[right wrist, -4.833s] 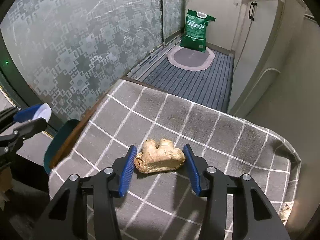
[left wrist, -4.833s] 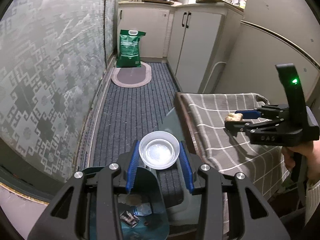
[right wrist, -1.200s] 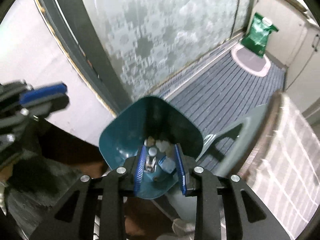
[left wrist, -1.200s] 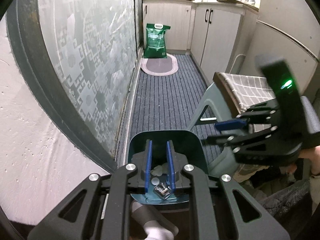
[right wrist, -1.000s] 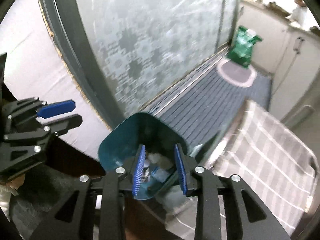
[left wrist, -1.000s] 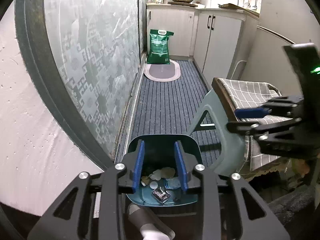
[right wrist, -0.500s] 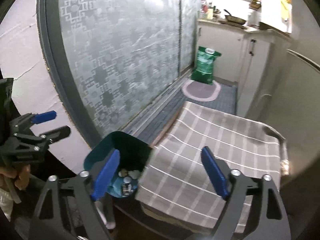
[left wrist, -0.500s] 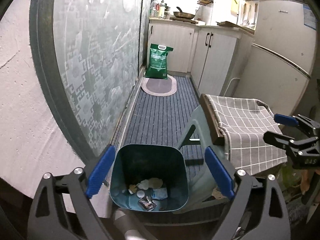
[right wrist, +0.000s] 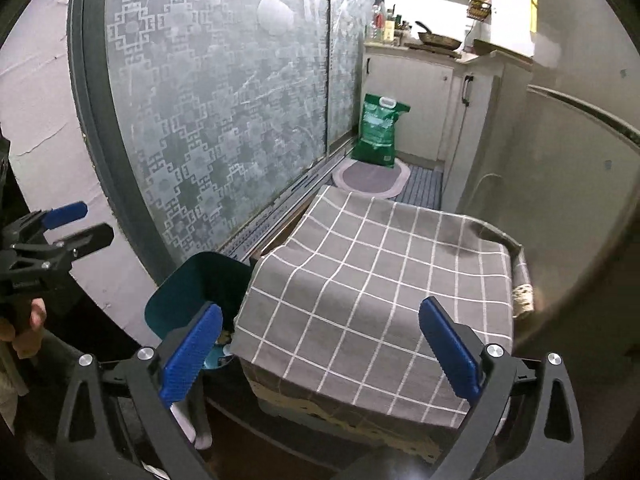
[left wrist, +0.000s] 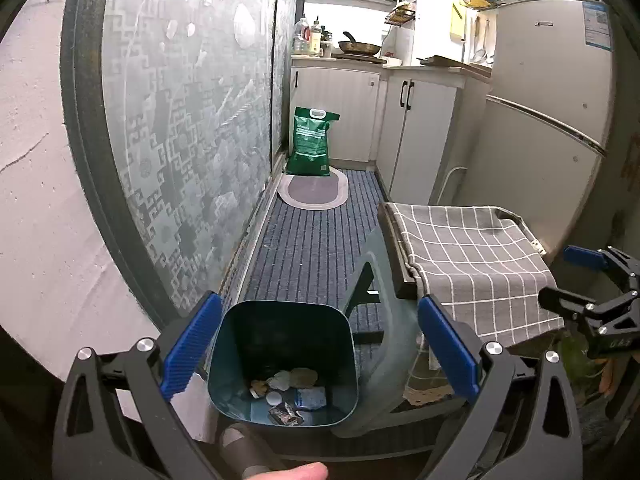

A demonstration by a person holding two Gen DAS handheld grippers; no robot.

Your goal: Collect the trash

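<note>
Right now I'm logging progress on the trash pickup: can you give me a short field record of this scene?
bin: teal plastic trash bin, on the floor beside the table
bin contents: wrappers and scraps at the bottom
table: grey checked tablecloth, nothing on top
left gripper: fingers wide open, empty, over the bin
right gripper: fingers wide open, empty, over the cloth

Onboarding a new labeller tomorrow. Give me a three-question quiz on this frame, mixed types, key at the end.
1. True or false: the left gripper and the right gripper are both open and hold nothing.
2. Where is the trash? A) on the grey checked cloth B) in the teal plastic bin C) on the striped blue floor mat
3. Fill in: the green handled bag stands behind the oval ____.

Key: 1 true. 2 B. 3 rug.
</note>
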